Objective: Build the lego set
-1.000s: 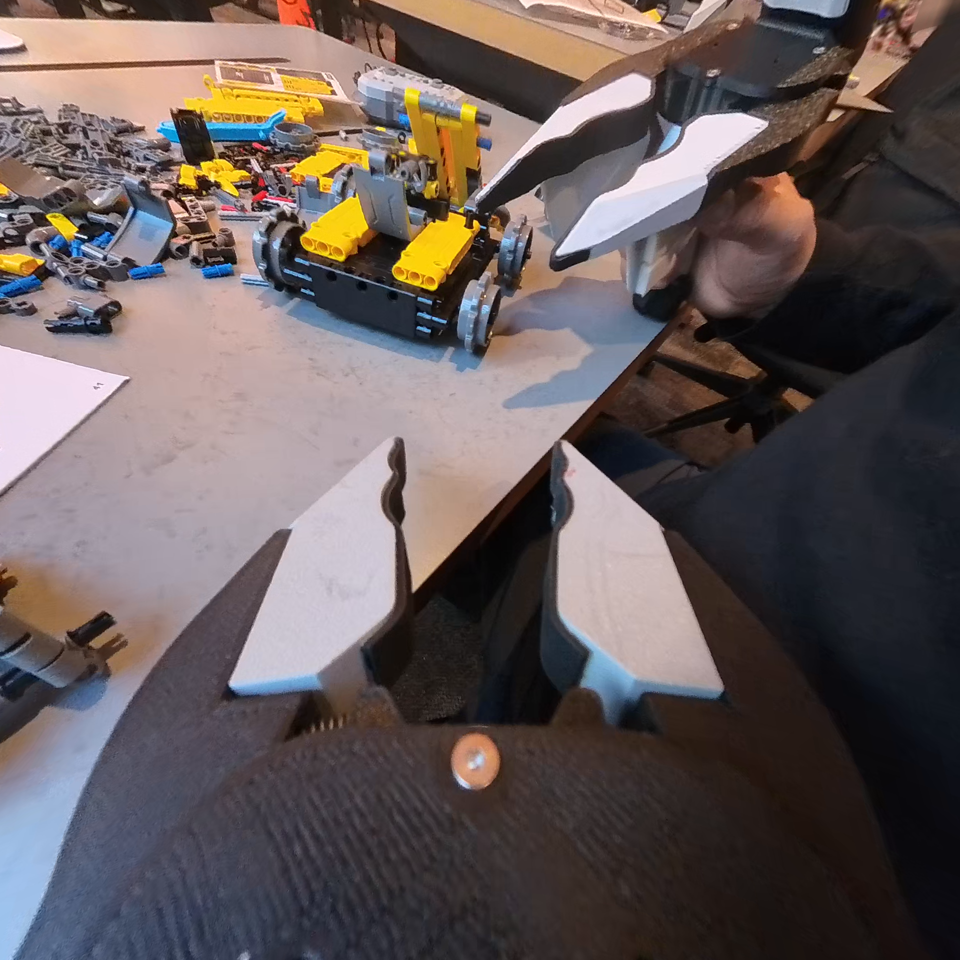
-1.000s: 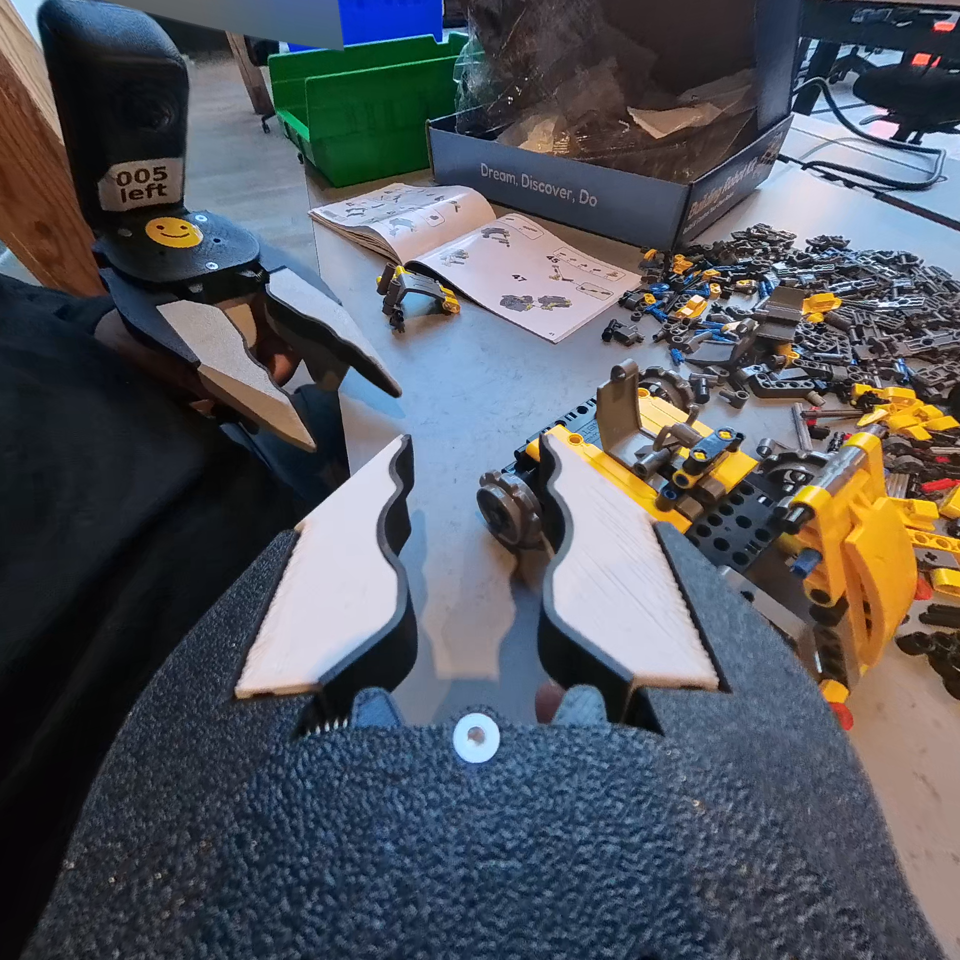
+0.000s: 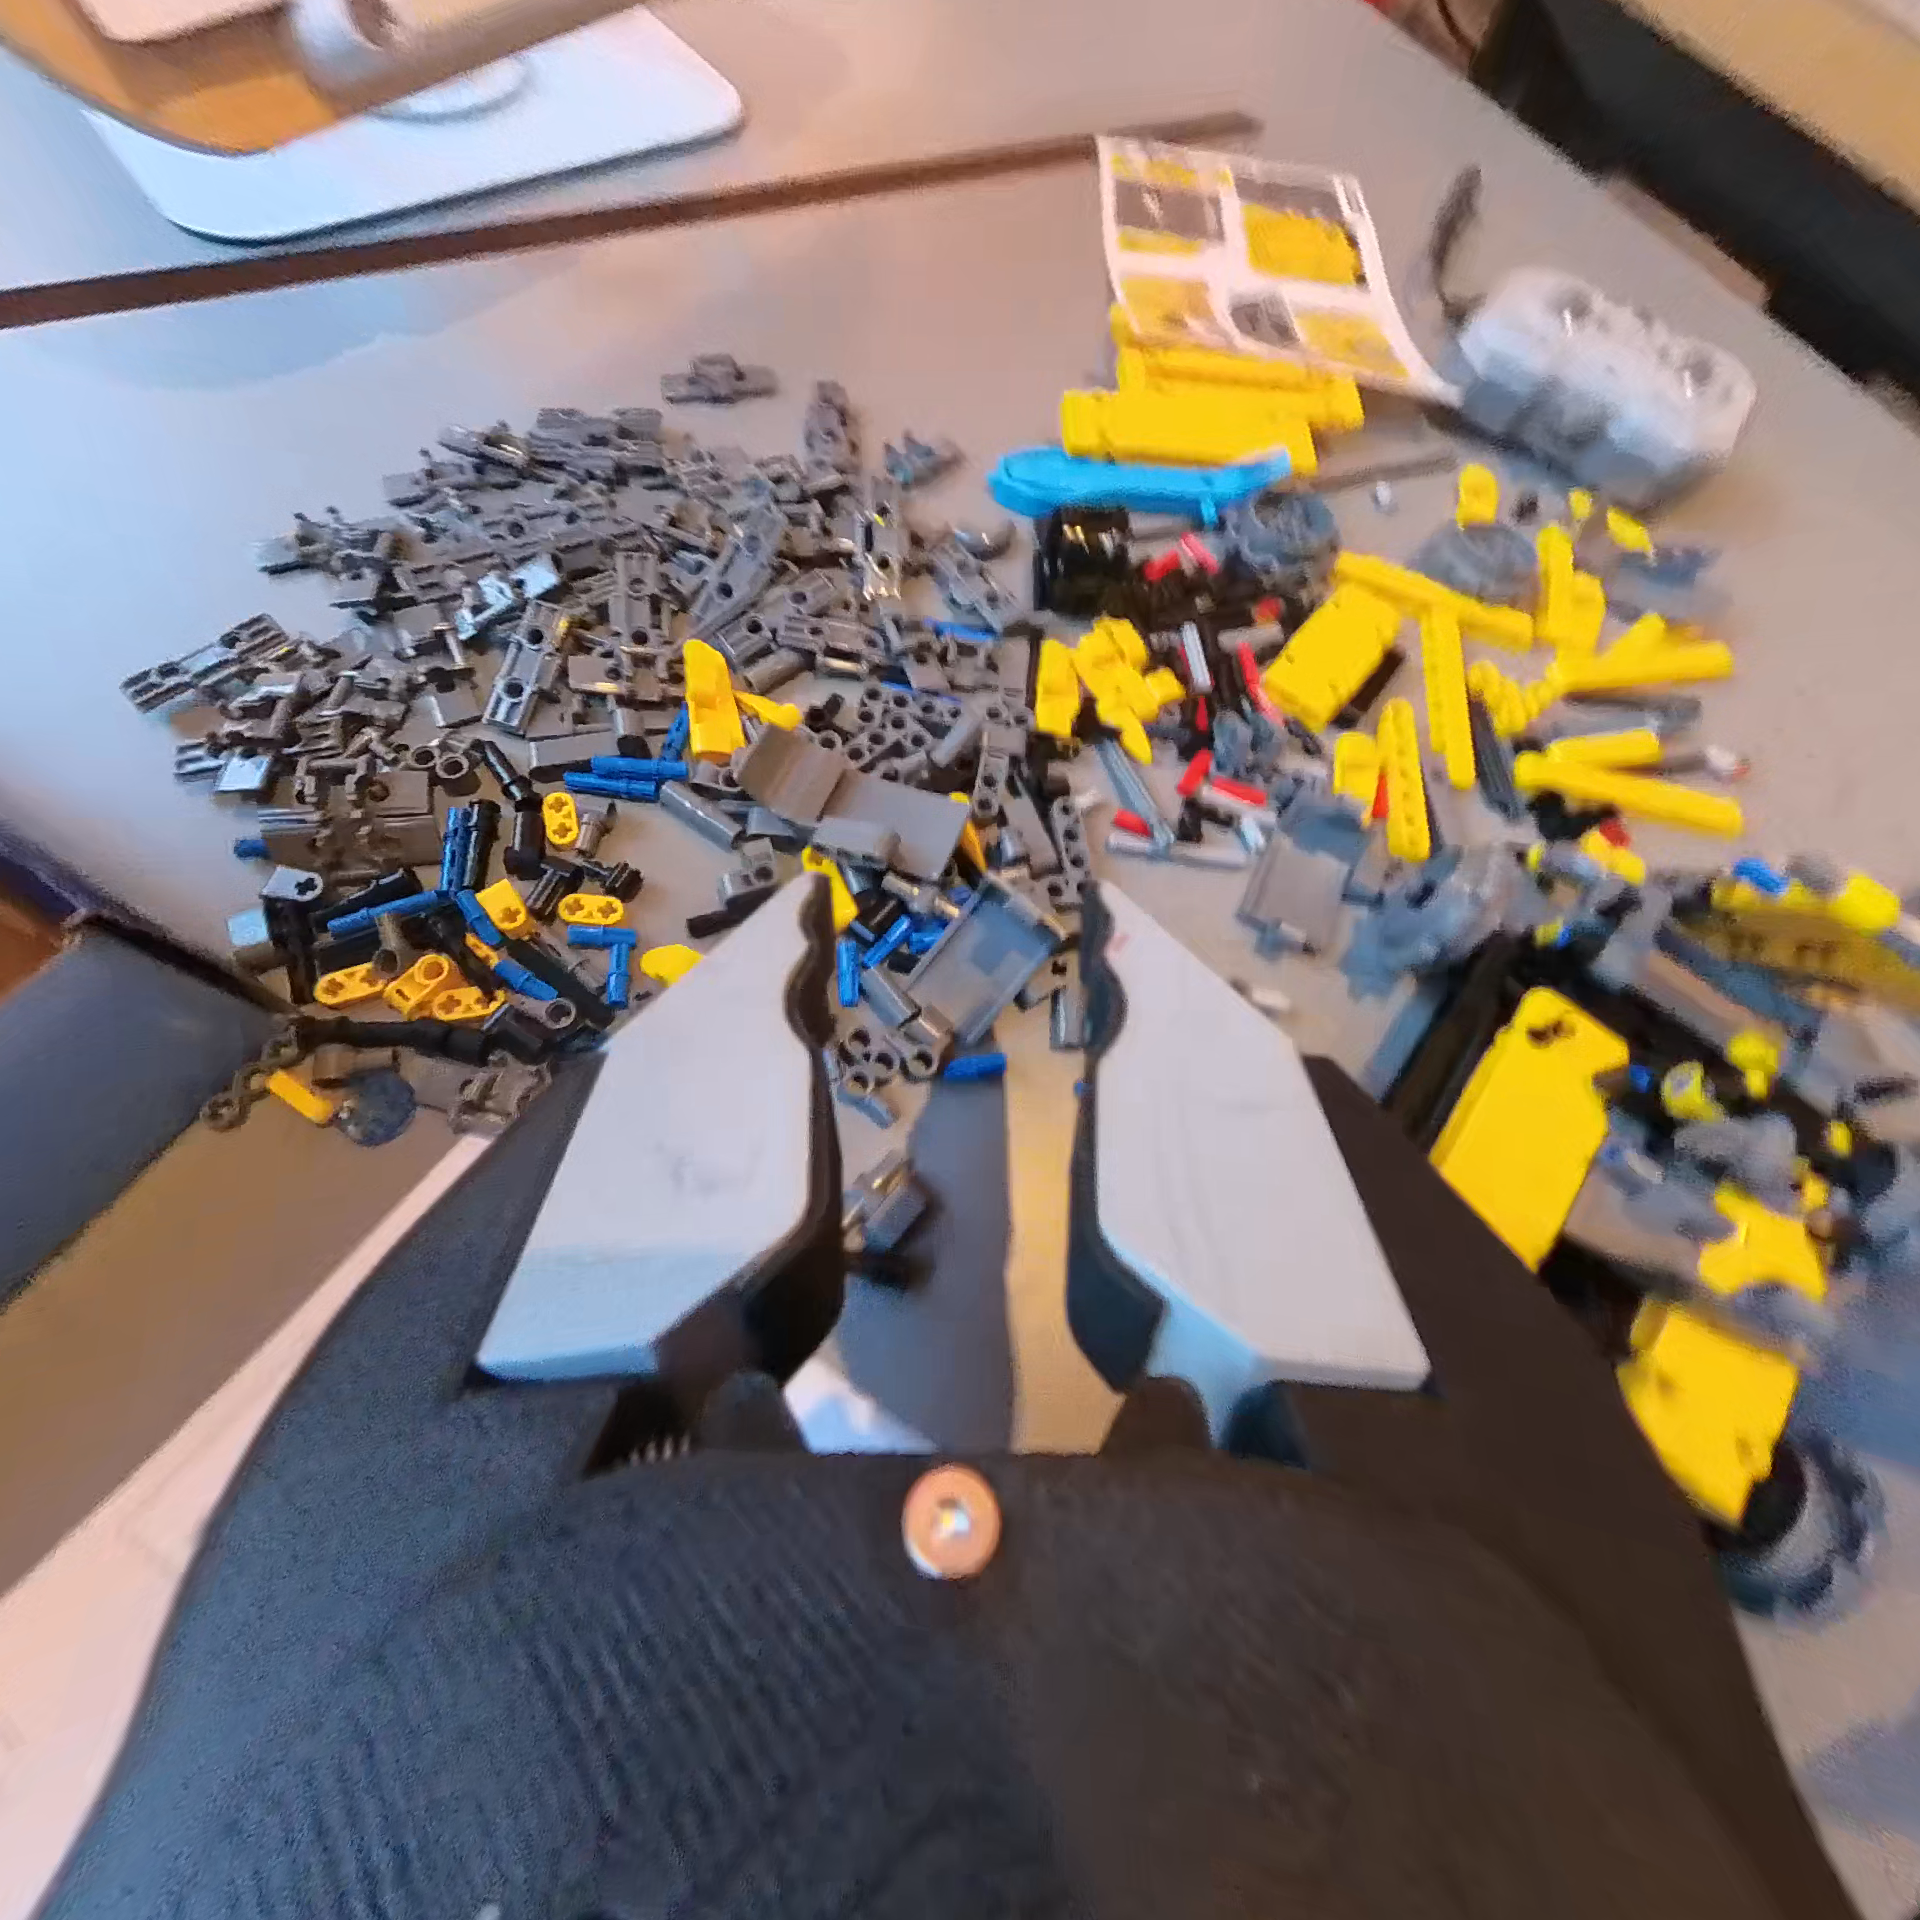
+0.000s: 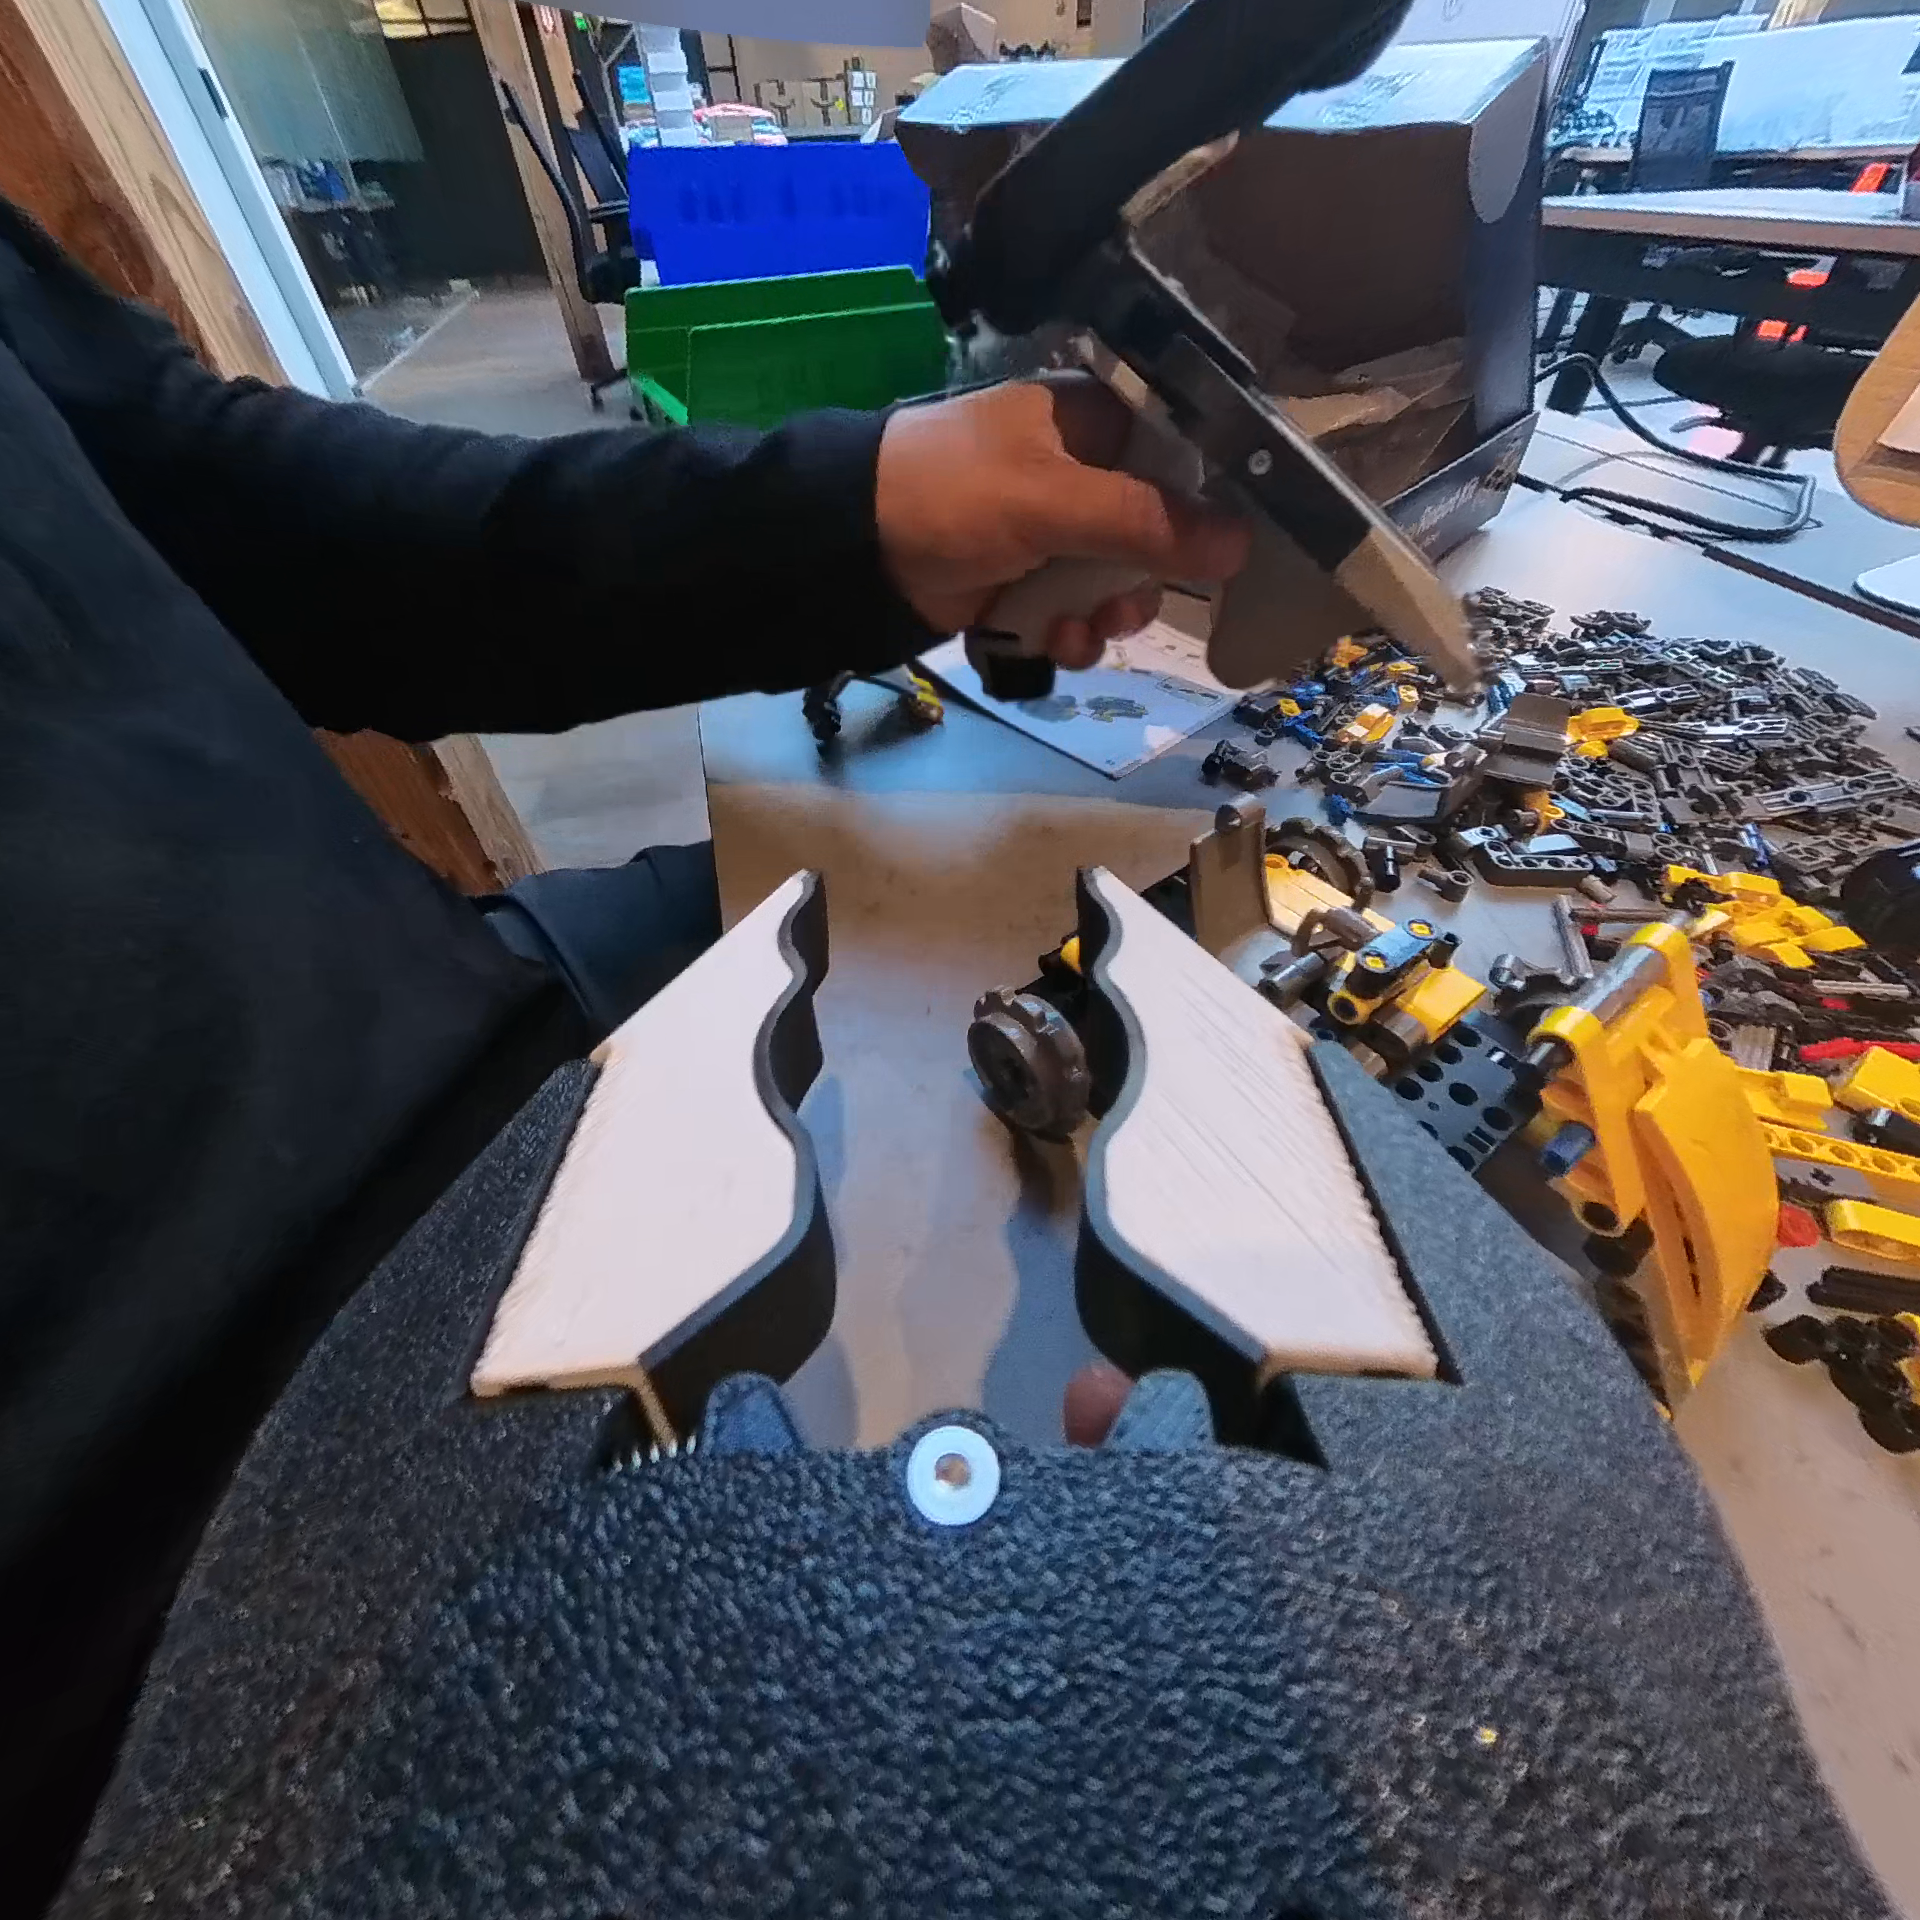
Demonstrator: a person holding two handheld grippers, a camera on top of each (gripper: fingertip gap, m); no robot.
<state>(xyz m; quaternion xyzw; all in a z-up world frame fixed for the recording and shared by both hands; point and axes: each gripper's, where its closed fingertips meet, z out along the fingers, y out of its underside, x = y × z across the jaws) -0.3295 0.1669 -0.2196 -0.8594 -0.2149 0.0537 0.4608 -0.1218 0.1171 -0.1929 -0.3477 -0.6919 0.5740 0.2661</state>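
Left wrist view: the left gripper (image 3: 956, 935) hangs with jaws released and nothing between them, tips just above the near edge of a heap of loose building pieces (image 3: 665, 717) on the grey surface (image 3: 540, 364). Nearest the tips lie a grey panel piece (image 3: 987, 951) and short blue pins (image 3: 883, 951). The half-built yellow vehicle (image 3: 1621, 1122) stands to the right, and a sticker sheet (image 3: 1247, 249) lies beyond the heap. The frame is motion-blurred, so fine detail is uncertain. A clean pick here would likely call for bringing the jaws down over a single piece standing clear of its neighbours.

Right wrist view: the right gripper (image 4: 951, 914) is likewise released and empty, low over the surface, with the vehicle's dark toothed wheel (image 4: 1029, 1060) just beside its right finger; whether they touch cannot be told. A hand (image 4: 1029, 520) holds the left gripper over the heap. Behind are an open booklet (image 4: 1101, 717), a dark cardboard box (image 4: 1455, 260) and a green bin (image 4: 800, 343).
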